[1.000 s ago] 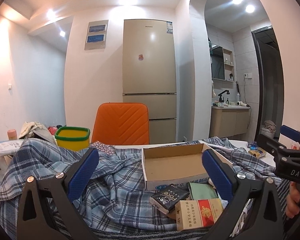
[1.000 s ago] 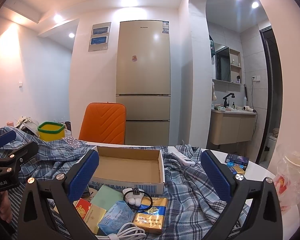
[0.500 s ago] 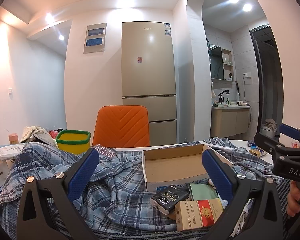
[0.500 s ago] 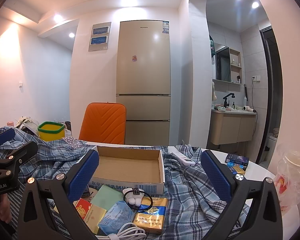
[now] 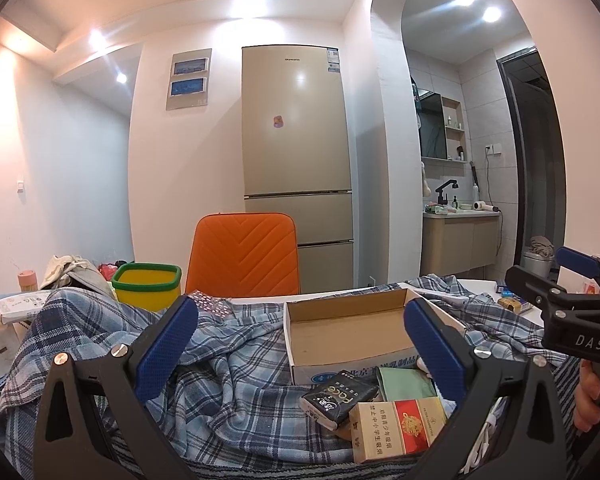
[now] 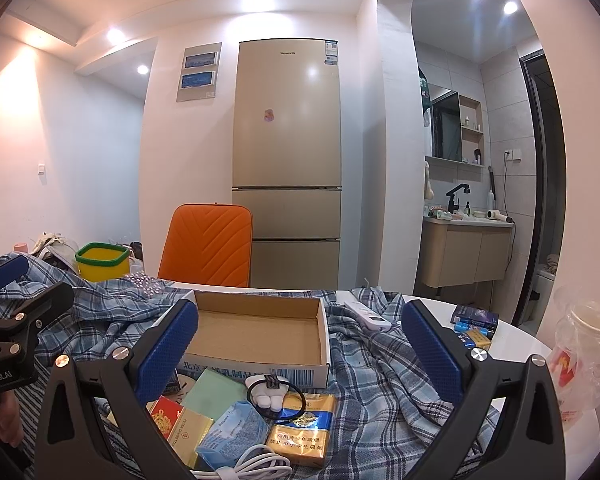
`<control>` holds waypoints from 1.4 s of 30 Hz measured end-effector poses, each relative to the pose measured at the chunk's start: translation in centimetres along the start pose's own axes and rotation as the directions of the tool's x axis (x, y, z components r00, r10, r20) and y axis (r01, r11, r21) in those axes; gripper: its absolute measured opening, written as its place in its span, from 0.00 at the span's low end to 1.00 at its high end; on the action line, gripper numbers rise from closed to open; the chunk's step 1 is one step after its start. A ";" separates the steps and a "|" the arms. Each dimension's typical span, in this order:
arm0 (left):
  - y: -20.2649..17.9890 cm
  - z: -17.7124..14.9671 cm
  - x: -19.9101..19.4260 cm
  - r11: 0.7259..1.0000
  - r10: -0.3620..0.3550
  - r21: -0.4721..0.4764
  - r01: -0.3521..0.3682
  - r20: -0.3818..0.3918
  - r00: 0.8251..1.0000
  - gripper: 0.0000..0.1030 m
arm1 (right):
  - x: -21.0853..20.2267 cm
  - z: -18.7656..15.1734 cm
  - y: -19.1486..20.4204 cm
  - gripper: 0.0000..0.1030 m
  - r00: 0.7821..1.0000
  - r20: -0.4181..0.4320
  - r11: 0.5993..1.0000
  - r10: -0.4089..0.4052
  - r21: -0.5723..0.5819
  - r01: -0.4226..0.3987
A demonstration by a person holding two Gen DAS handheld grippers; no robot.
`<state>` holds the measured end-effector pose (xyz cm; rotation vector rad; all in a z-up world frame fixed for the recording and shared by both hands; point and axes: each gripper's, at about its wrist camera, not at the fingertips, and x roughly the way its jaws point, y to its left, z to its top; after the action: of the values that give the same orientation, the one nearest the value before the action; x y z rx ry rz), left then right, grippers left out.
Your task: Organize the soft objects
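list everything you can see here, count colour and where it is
plaid cotton shirt: one, blue and white, spread over the table
shallow cardboard box: one, brown inside, empty, on the shirt at centre
cigarette packs: a gold one, a red and gold one, near edge in front of the box
black tissue packet: one, left of the red pack
black hair tie: one, on the gold pack
white cable: one, coiled at the near edge
white remote: one, right of the box
yellow bin with green rim: one, far left
orange padded chair: one, behind the table
beige fridge: one, back wall
left claw: black with blue pads, open
right claw: same, open
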<state>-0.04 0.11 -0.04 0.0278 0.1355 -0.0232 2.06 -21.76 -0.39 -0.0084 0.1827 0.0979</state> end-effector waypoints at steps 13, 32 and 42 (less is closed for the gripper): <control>0.1 -0.1 0.0 1.000 -0.001 -0.001 0.001 -0.005 1.000 1.00 | 0.1 -0.1 0.0 1.00 1.000 -0.004 1.000 0.001 0.000 -0.001; -0.1 0.0 0.1 0.999 -0.032 0.008 0.032 -0.001 0.999 1.00 | 0.0 -0.3 -0.1 1.00 1.000 -0.001 1.000 -0.006 -0.004 0.006; -0.5 0.3 -0.1 0.999 -0.041 0.025 0.041 0.003 0.999 1.00 | -0.1 0.0 0.4 1.00 1.000 -0.004 1.000 -0.005 -0.030 0.005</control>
<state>-0.12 -0.39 0.23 0.0502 0.1327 -0.0662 1.92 -21.40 -0.35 -0.0390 0.1855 0.0957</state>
